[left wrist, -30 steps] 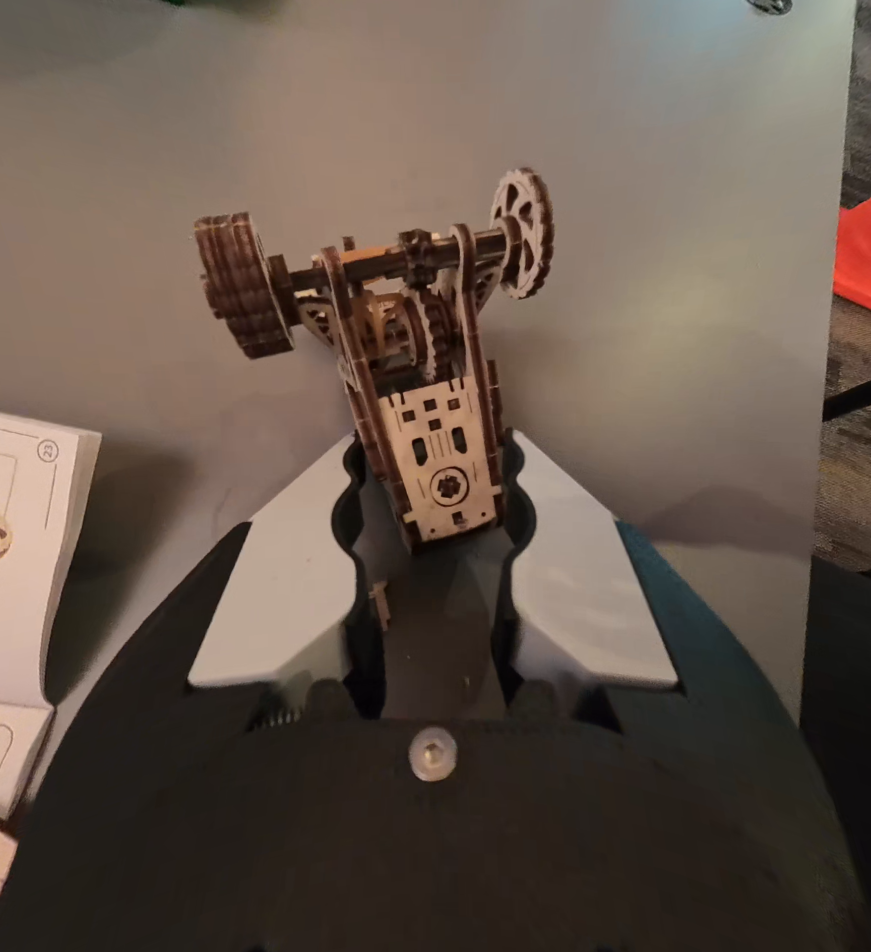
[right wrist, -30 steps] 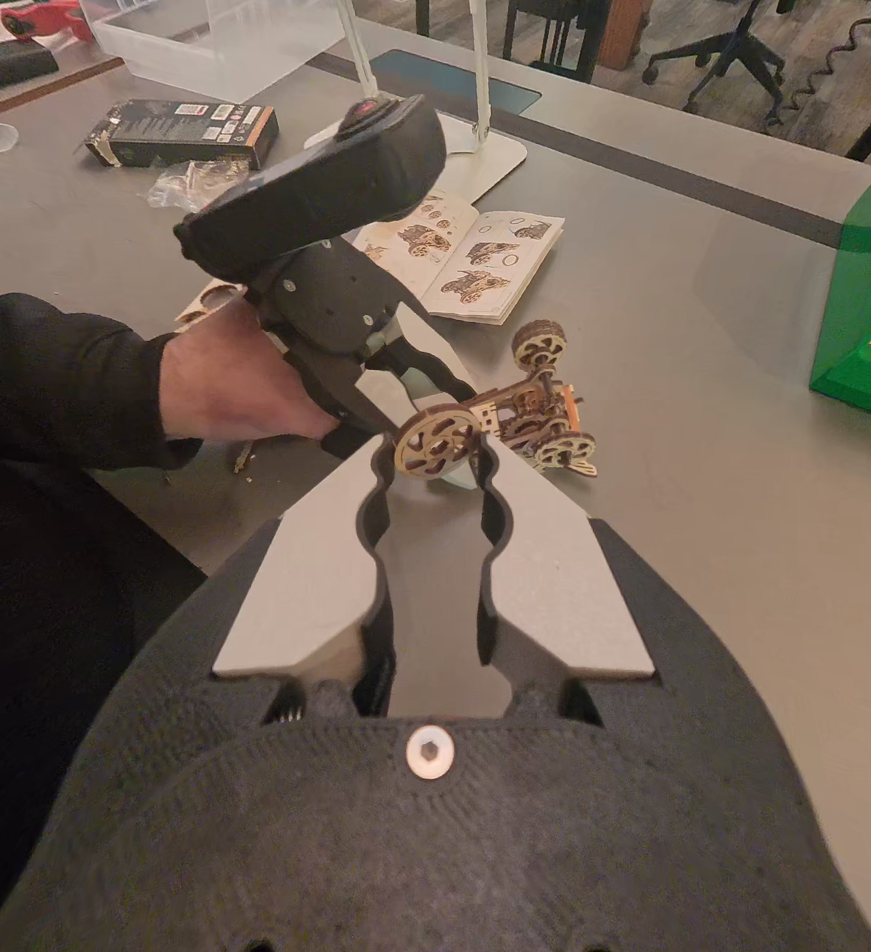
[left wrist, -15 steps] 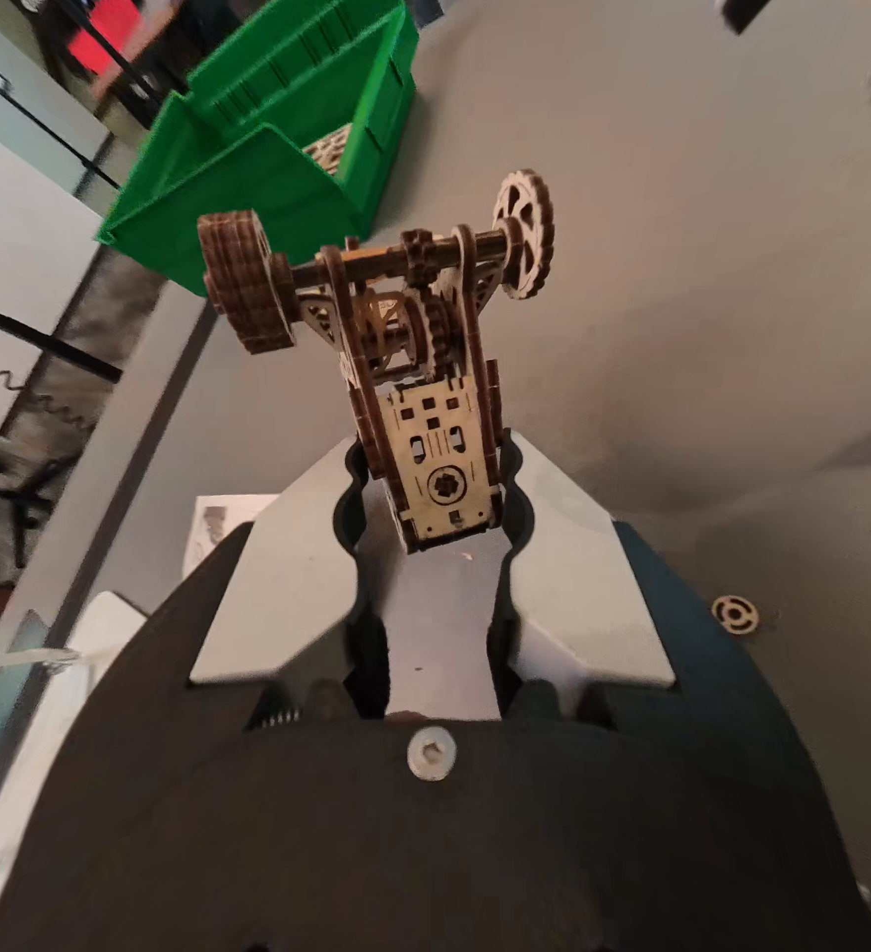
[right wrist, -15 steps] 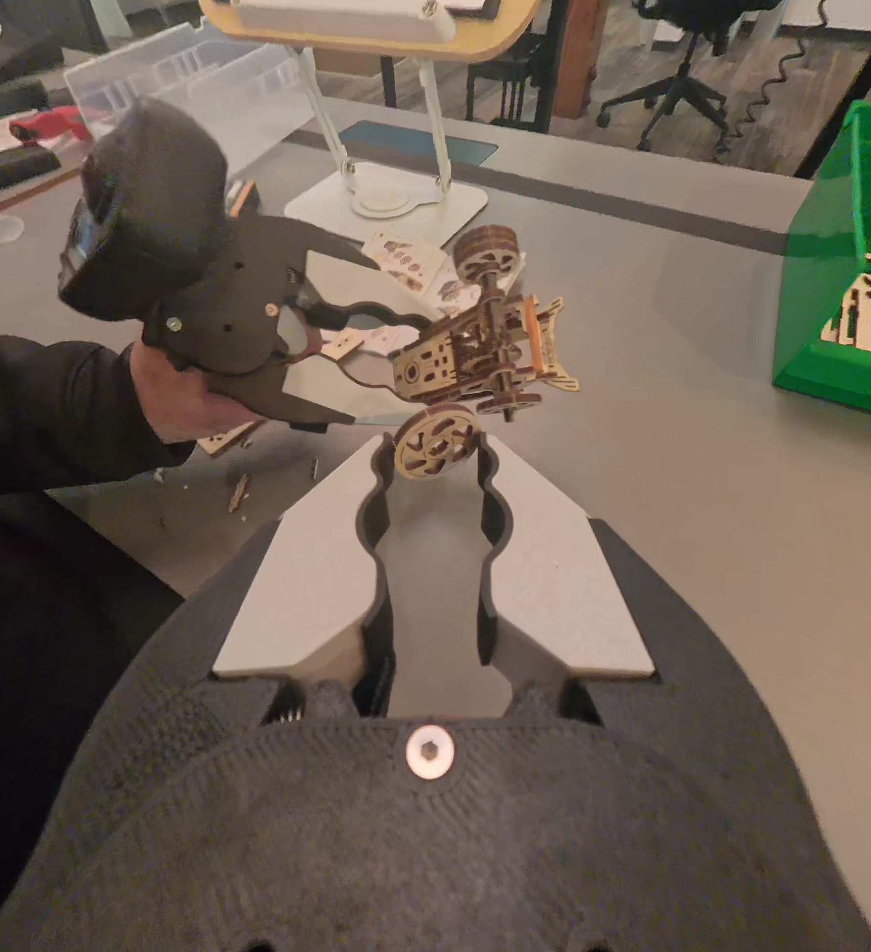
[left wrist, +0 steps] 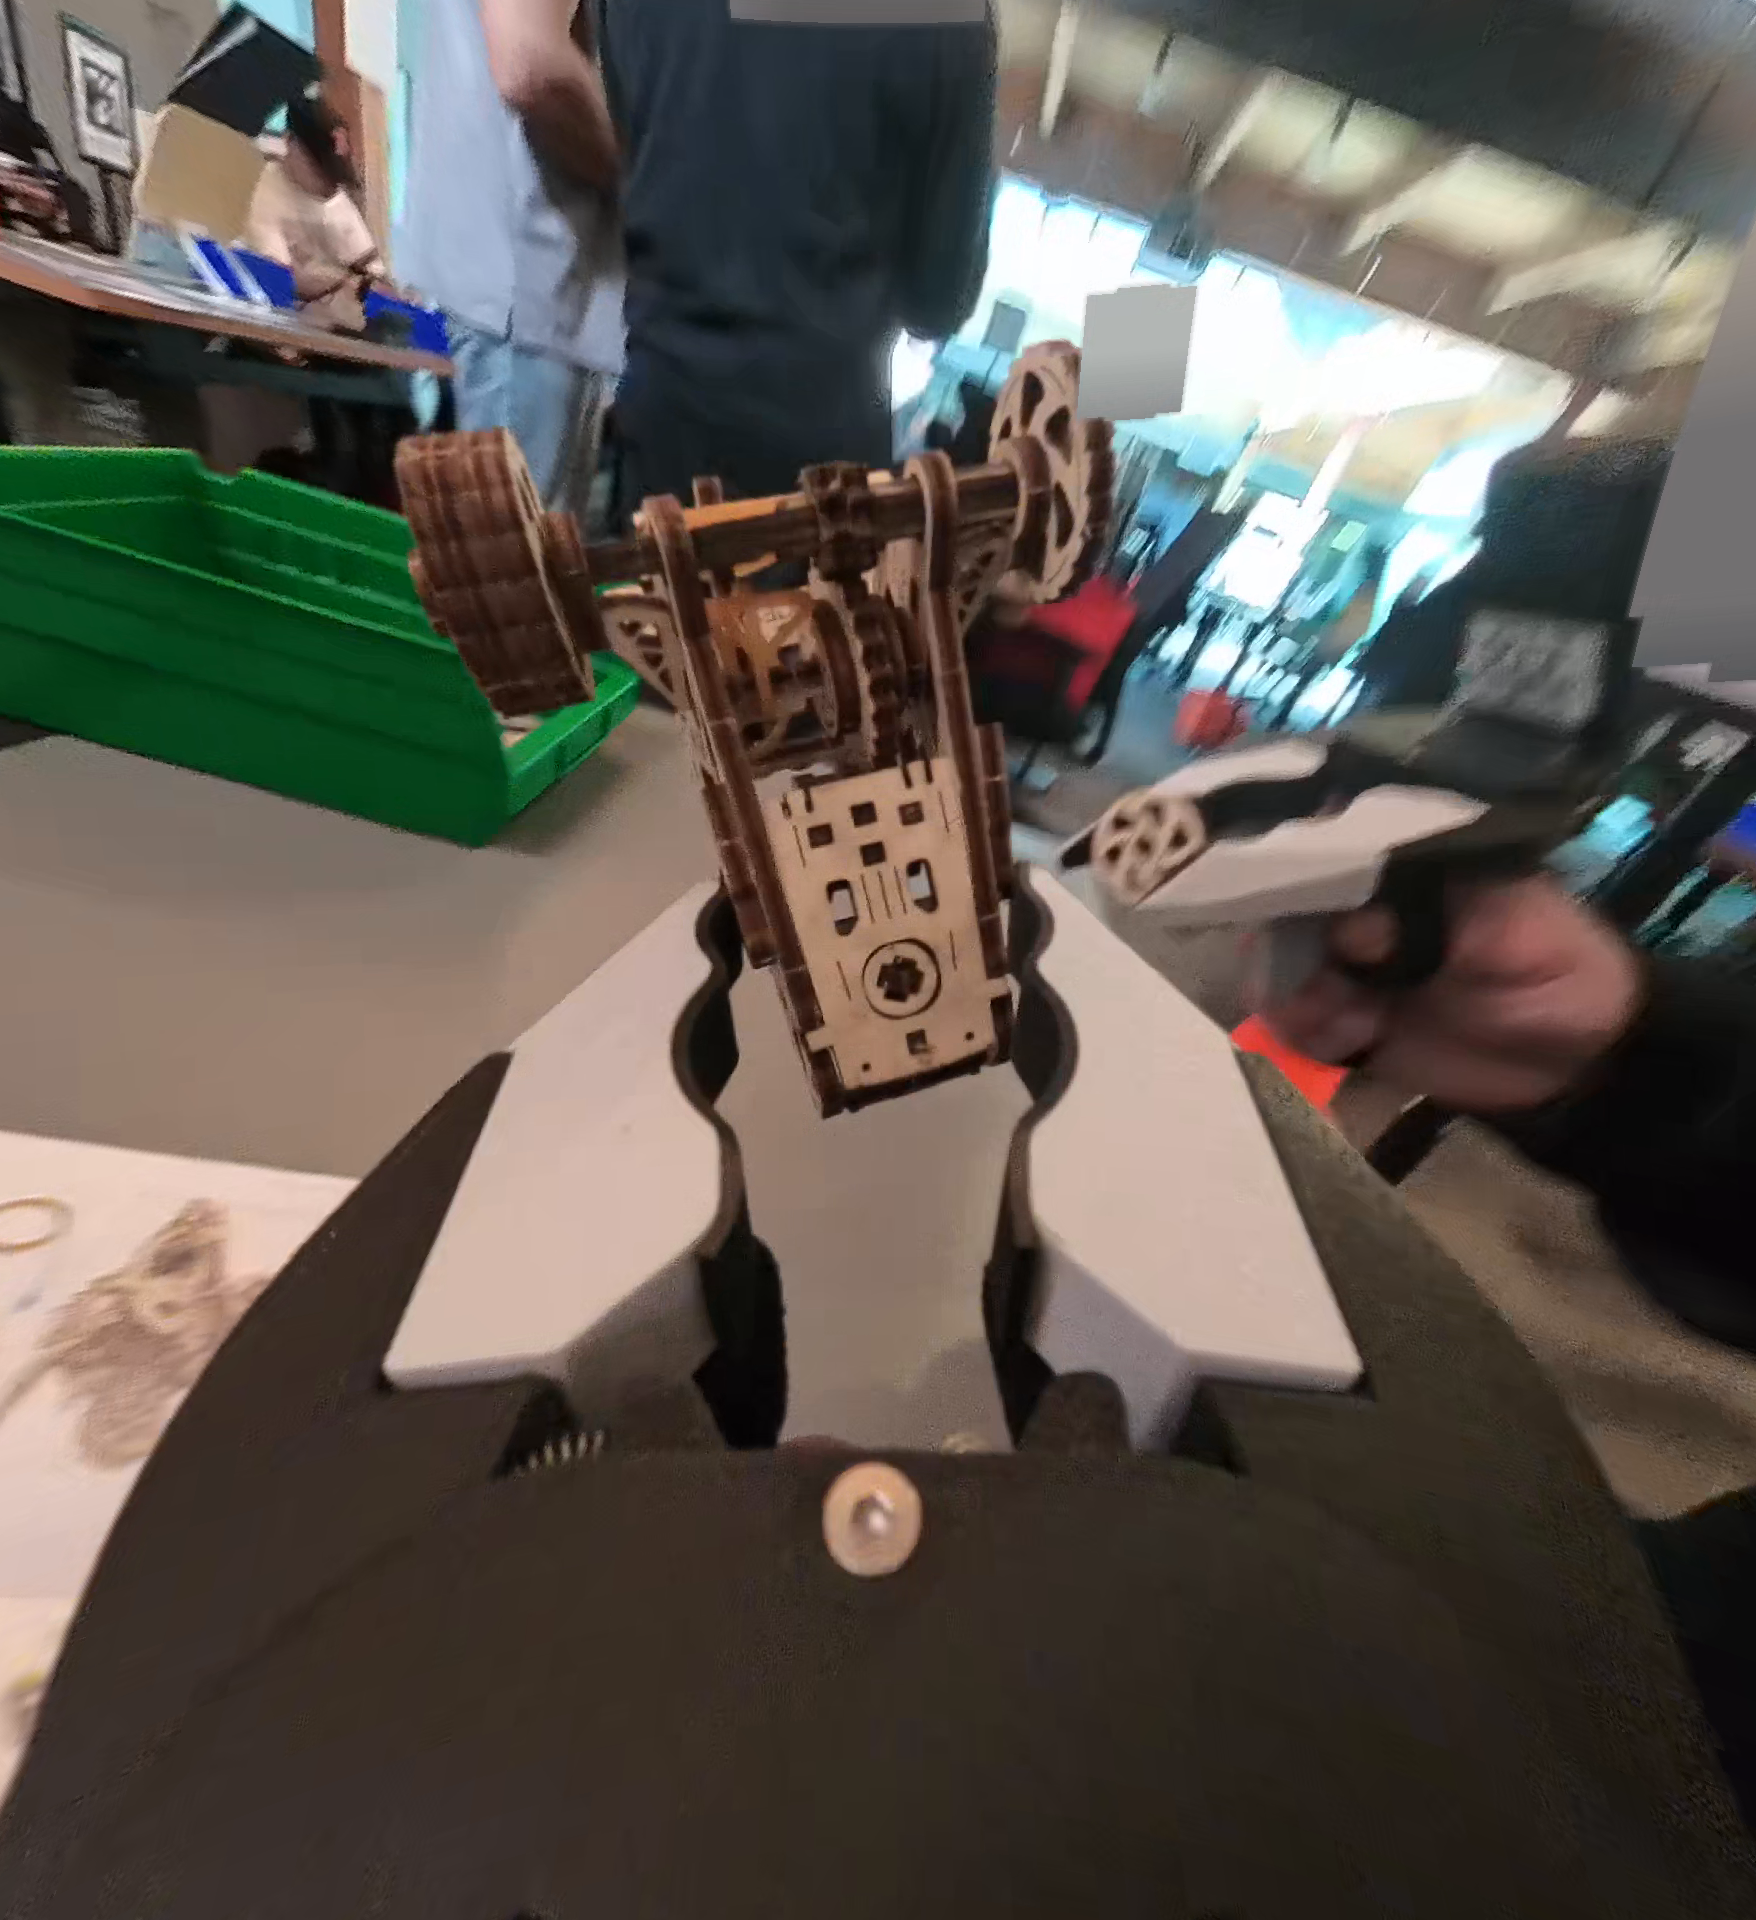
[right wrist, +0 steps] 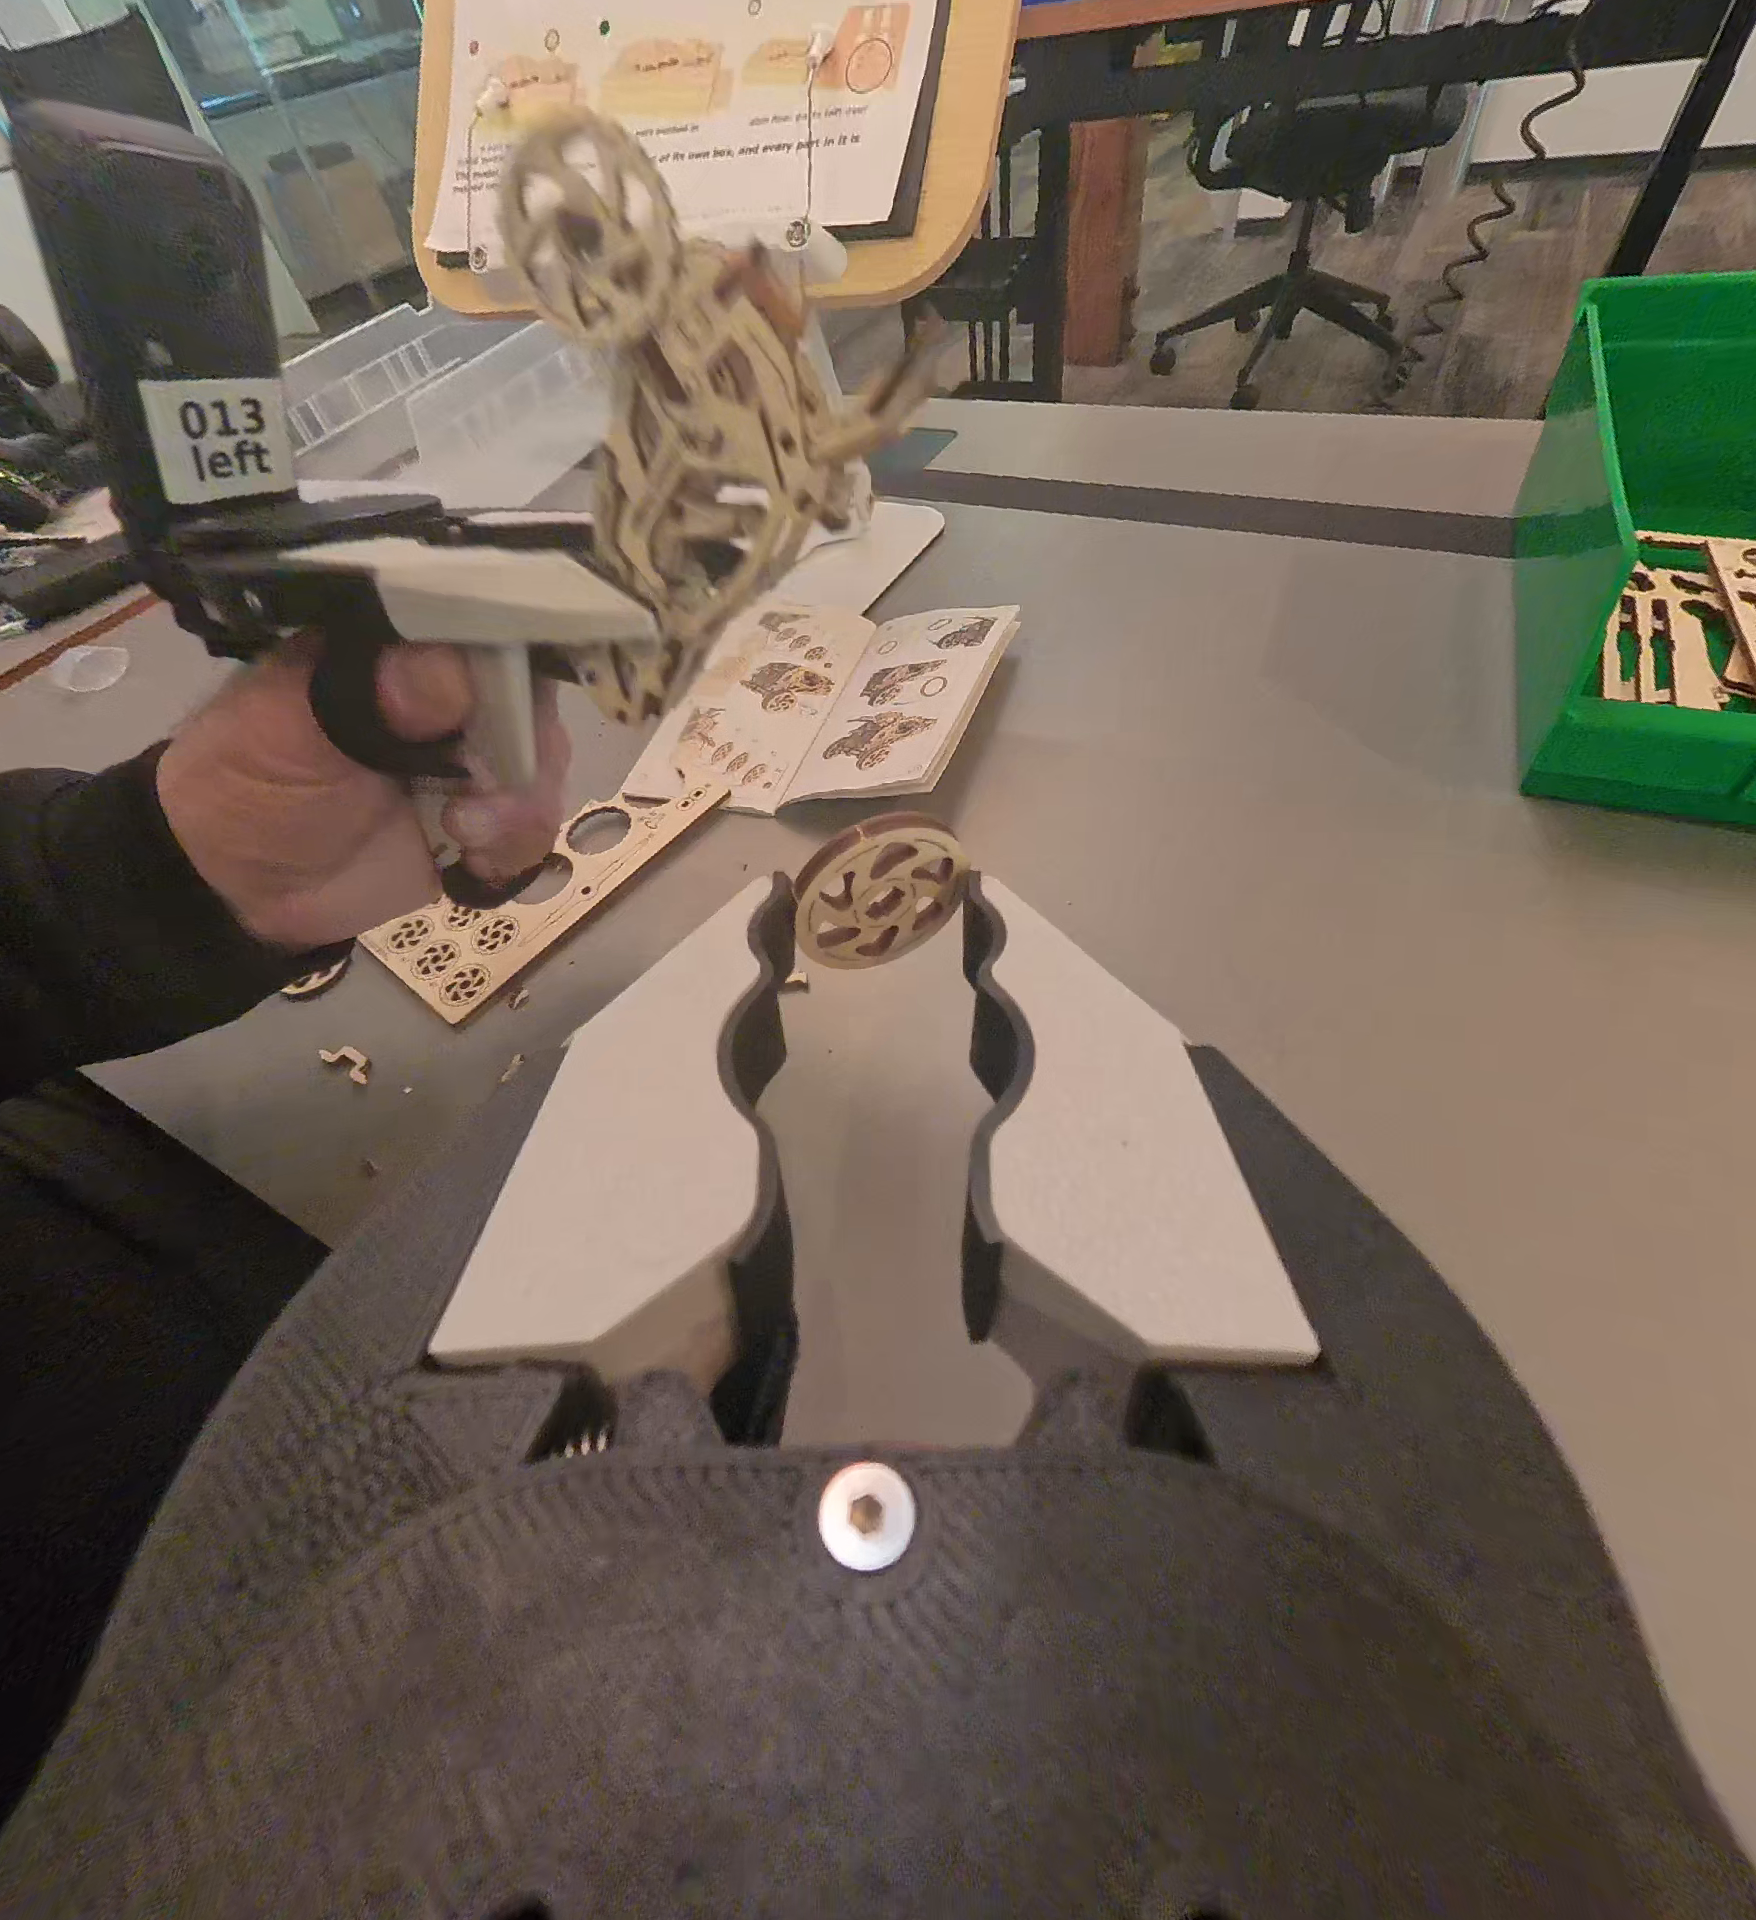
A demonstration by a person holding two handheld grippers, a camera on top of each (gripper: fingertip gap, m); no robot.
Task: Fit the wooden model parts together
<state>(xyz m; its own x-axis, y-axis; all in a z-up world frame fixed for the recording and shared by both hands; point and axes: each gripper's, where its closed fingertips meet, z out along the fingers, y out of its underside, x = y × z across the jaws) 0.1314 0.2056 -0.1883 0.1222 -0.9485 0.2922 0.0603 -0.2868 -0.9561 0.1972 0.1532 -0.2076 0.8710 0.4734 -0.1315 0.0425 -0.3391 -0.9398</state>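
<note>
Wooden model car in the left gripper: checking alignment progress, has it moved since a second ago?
Yes. The wooden model car rose from the grey table, tilting upright.

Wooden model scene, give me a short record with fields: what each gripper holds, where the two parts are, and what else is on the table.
left gripper: shut on wooden car model, raised above the table
right gripper: shut on loose wooden wheel
parts: apart, not yet joined
model wheels: thick wheel on one axle end, thin wheel on the other
table items: open instruction booklet, punched wooden sheet, green bin with wooden sheets
</note>
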